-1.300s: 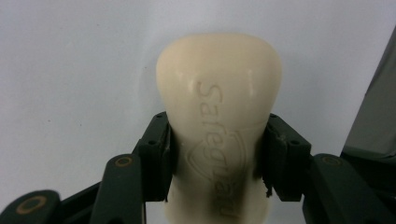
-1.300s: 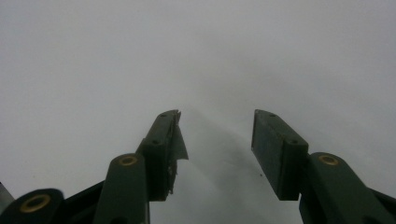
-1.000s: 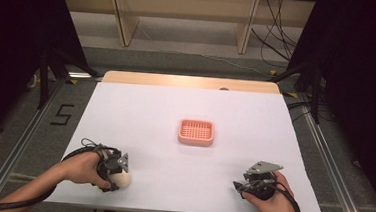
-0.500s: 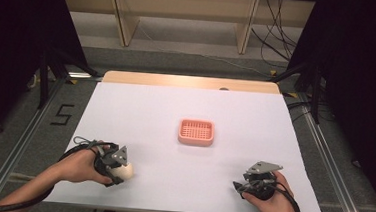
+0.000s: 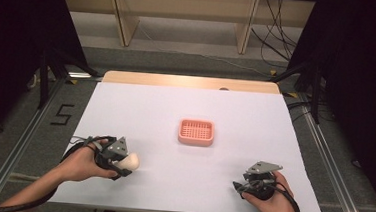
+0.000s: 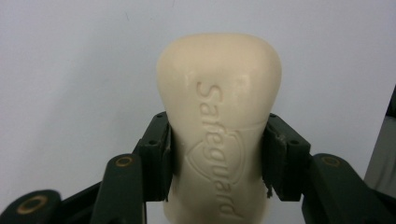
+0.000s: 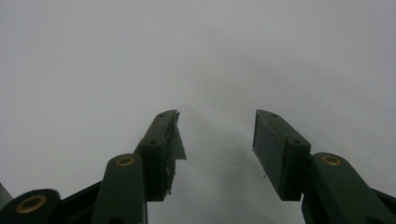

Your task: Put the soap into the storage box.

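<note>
A cream bar of soap with embossed lettering is clamped between both pads of my left gripper. From above, that left gripper sits near the table's front left, the soap sticking out to the right. A pink ridged soap dish lies at the middle of the white table, well apart from the soap. My right gripper has its jaws apart with only white tabletop between them; in the high view this right gripper rests at the front right.
The table's front edge runs just behind both hands. A wooden strip borders the far edge, with shelving legs and cables on the floor beyond. Metal rails flank the table on both sides.
My left gripper has carried the soap a little up and away from the front edge, toward the right. The right gripper has stayed put.
</note>
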Motion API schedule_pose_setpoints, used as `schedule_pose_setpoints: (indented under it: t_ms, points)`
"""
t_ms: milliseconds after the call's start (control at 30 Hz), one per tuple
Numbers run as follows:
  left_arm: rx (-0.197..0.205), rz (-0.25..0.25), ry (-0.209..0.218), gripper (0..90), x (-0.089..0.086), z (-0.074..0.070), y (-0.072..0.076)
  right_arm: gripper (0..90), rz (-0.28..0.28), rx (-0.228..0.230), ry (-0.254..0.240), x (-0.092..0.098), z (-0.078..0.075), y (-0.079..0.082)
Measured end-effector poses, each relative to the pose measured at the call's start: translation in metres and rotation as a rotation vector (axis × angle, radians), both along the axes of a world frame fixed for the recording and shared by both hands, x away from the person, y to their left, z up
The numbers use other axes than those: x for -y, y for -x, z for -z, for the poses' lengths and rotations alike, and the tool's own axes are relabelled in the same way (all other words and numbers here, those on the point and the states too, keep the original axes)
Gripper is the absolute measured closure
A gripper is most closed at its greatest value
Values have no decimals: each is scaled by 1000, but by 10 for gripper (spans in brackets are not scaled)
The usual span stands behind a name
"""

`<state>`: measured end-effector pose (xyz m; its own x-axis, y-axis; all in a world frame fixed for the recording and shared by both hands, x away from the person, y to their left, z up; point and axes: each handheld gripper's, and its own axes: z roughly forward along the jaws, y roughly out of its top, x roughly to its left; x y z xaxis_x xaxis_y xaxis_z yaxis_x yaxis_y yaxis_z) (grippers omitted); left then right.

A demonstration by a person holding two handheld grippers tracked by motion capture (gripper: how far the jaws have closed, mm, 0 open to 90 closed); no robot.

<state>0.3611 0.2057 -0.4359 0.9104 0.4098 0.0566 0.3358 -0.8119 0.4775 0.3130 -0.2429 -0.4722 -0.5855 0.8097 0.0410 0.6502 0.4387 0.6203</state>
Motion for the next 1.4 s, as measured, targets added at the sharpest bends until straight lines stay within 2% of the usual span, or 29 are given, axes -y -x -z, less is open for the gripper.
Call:
schedule_pose_setpoints:
  t_ms: [67,100,133,267,300,333,367,500,533,567,600,800,833,1000,1033,1100,1200,1400]
  points:
    - [9,2,3,496,1,-1,0,504,0,1,-1,0,0,0]
    - [6,-14,24,496,2,-1,1,504,0,2,-1,0,0,0]
    - [9,-14,28,496,2,-2,1,503,-14,23,12,2,0,-2]
    - [25,0,31,495,3,-5,-1,501,-10,11,7,1,0,-1]
    - [28,-17,56,495,4,-4,-1,500,-10,11,6,1,0,-1]
    - [26,6,26,496,3,-6,-2,500,-12,16,9,1,0,-2]
    - [21,-13,47,496,4,-5,-1,500,-9,10,6,1,0,-1]
    - [45,-9,63,496,6,-6,-4,499,-9,9,6,1,0,-1]
    - [48,14,31,495,5,-9,-6,498,-8,8,6,1,0,-1]
    - [41,-1,56,495,7,-8,-6,498,-8,6,6,1,0,-1]
    - [56,9,46,496,7,-9,-7,498,-8,7,6,1,0,-1]
    - [68,9,55,496,11,-12,-10,498,-17,25,8,2,1,-3]
    - [79,12,52,495,11,-13,-11,497,-26,6,11,2,0,-3]
    - [77,3,69,495,14,-14,-14,493,-28,6,6,3,0,-3]
    - [86,-3,74,495,14,-16,-16,493,-20,-9,7,2,-2,-2]
    - [89,7,71,495,14,-18,-18,492,-27,2,8,3,-1,-3]
    - [95,-3,77,495,15,-19,-19,492,-21,18,-3,3,0,-3]
    - [102,-8,91,495,16,-22,-21,491,-23,10,0,3,-1,-3]
